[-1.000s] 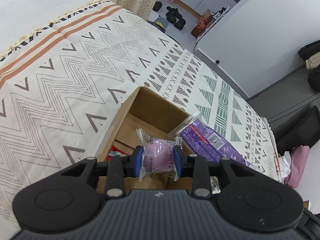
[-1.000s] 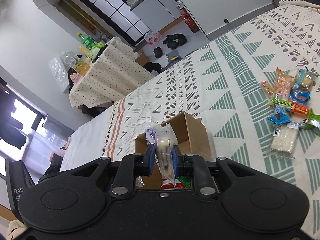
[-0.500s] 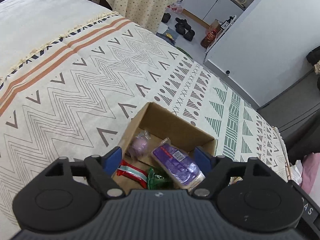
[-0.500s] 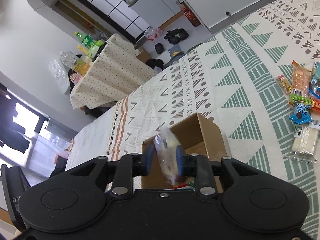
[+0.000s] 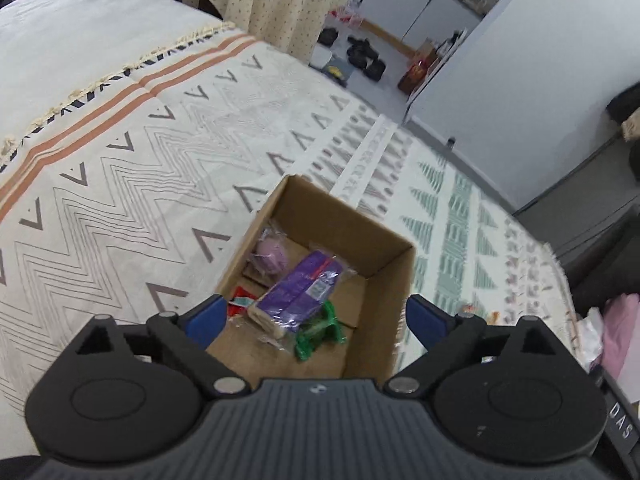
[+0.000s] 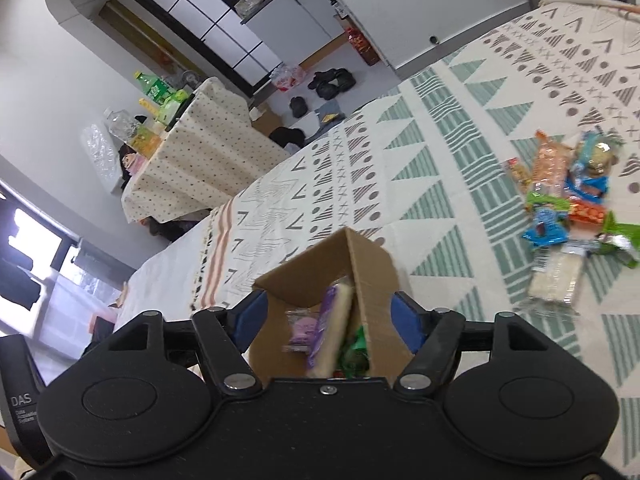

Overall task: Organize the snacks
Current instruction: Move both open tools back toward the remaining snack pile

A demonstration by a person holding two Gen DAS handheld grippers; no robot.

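An open cardboard box stands on the patterned bedspread. In it lie a lilac round snack, a purple pack, a green wrapper and a red one. My left gripper hovers over the box's near edge. Its jaws are opening wide and touch nothing. In the right wrist view the box sits between the blue pads of my right gripper. Those jaws are opening too. The blurred purple and cream pack and the lilac snack lie below them, free of the pads.
A heap of loose snacks and a pale wafer pack lie on the bedspread to the right of the box. Beyond the bed are a dotted tablecloth, shoes on the floor and white cabinets.
Both grippers went from shut to open. The left let the lilac snack fall into the box and drew back; the right released its pale wrapped snack over the box.
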